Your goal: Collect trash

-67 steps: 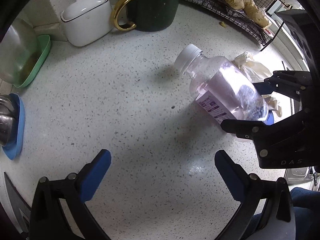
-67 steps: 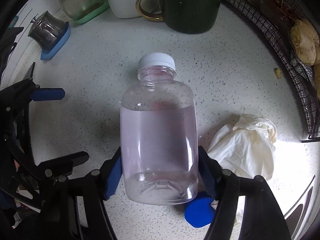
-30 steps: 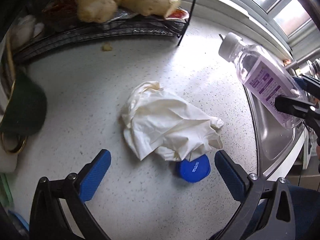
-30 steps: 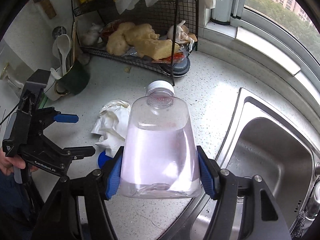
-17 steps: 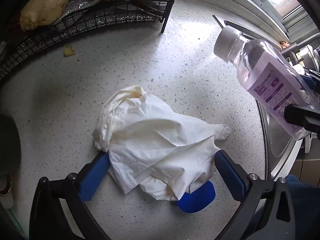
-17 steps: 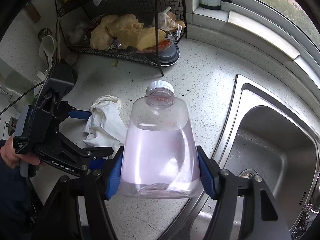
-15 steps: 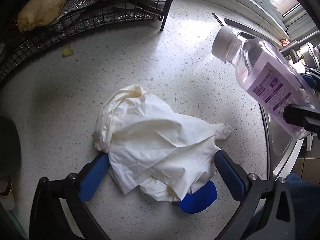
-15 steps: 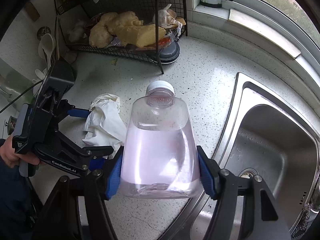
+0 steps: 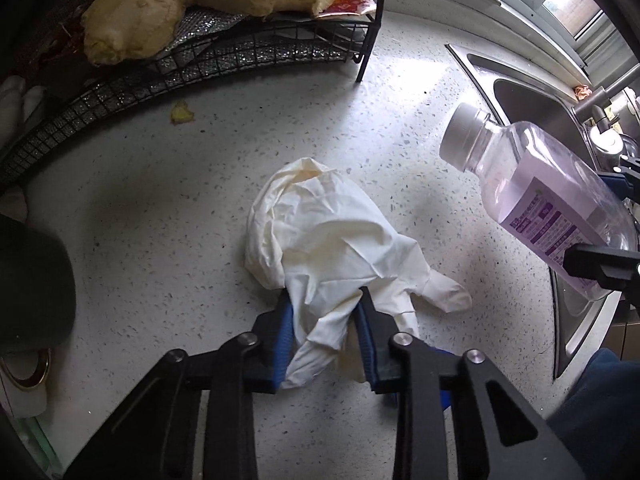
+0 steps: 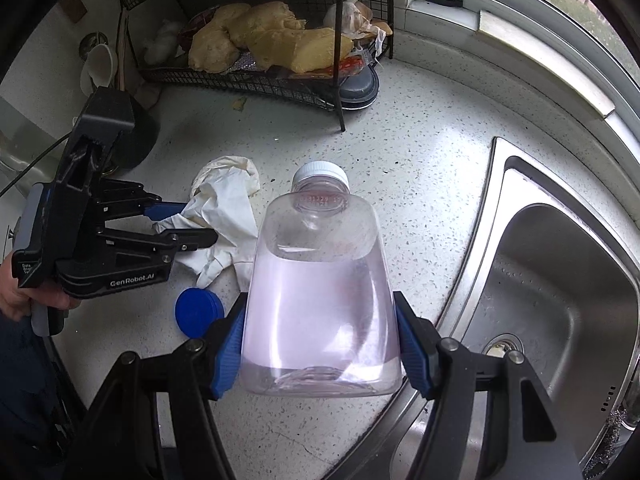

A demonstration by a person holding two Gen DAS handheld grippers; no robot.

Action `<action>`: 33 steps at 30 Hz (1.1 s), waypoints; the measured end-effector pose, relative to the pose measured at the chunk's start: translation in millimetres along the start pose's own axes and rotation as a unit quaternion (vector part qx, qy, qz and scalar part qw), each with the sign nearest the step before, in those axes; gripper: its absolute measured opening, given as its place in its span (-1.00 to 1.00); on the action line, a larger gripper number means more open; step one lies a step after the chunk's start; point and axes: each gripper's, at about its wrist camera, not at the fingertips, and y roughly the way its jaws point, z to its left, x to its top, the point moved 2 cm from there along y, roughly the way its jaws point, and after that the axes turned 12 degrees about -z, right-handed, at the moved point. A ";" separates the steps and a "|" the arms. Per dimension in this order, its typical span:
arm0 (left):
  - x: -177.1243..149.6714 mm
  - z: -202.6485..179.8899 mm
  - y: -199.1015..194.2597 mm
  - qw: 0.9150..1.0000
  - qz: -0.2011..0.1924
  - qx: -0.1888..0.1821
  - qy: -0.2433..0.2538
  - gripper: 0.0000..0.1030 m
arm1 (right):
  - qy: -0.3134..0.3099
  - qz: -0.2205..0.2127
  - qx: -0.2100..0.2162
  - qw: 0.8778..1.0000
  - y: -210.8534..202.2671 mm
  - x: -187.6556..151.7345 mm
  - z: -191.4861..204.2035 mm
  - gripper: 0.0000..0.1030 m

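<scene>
A crumpled white glove (image 9: 328, 248) lies on the speckled counter (image 9: 160, 208). My left gripper (image 9: 324, 308) points down at it, and its jaws are closing with the glove's near end pinched between the blue pads. The right wrist view shows the same grip: left gripper (image 10: 196, 223) on the glove (image 10: 224, 208). My right gripper (image 10: 320, 302) is shut on a clear bottle (image 10: 320, 288) with a white cap and some pinkish liquid, held up over the counter's edge by the sink. The bottle (image 9: 540, 200) also shows at the right of the left wrist view. A blue lid (image 10: 198, 312) lies beside the glove.
A black wire rack (image 9: 240, 52) with ginger roots stands at the back. A steel sink (image 10: 560, 280) lies to the right. A dark green mug (image 9: 32, 292) is at the left, a small yellow scrap (image 9: 182, 114) lies by the rack, and a person's hand (image 10: 16, 300) holds the left gripper.
My left gripper has come down over the glove and its wide jaws have drawn together onto it. The right gripper still holds the bottle in about the same place.
</scene>
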 end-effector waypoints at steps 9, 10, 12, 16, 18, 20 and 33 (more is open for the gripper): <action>-20.9 -3.8 -42.4 1.000 -0.025 0.012 -0.007 -0.65 | -0.004 -0.018 -0.002 1.000 -13.3 -6.7 5.9 0.25; -22.2 -5.1 -48.9 0.999 -0.031 0.014 -0.008 -0.65 | -0.003 -0.022 -0.002 1.000 -16.6 -8.3 6.3 0.25; -25.3 -9.3 -63.0 0.999 -0.043 0.014 -0.012 -0.65 | -0.003 -0.030 -0.002 1.000 -23.7 -11.4 6.3 0.25; -31.1 -23.5 -98.0 0.997 -0.073 -0.009 -0.017 -0.65 | 0.002 -0.049 -0.002 0.999 -42.2 -18.7 7.0 0.25; -35.8 -35.0 -117.3 0.996 -0.089 -0.021 -0.012 -0.65 | 0.005 -0.058 0.001 0.998 -51.0 -22.9 8.0 0.25; -39.3 -44.8 -132.2 0.995 -0.100 -0.020 -0.003 -0.65 | 0.006 -0.064 0.004 0.998 -57.9 -28.0 9.8 0.25; -49.6 -65.8 -140.4 0.994 -0.109 -0.031 0.001 -0.75 | 0.014 -0.073 0.003 0.997 -77.3 -50.1 2.2 0.25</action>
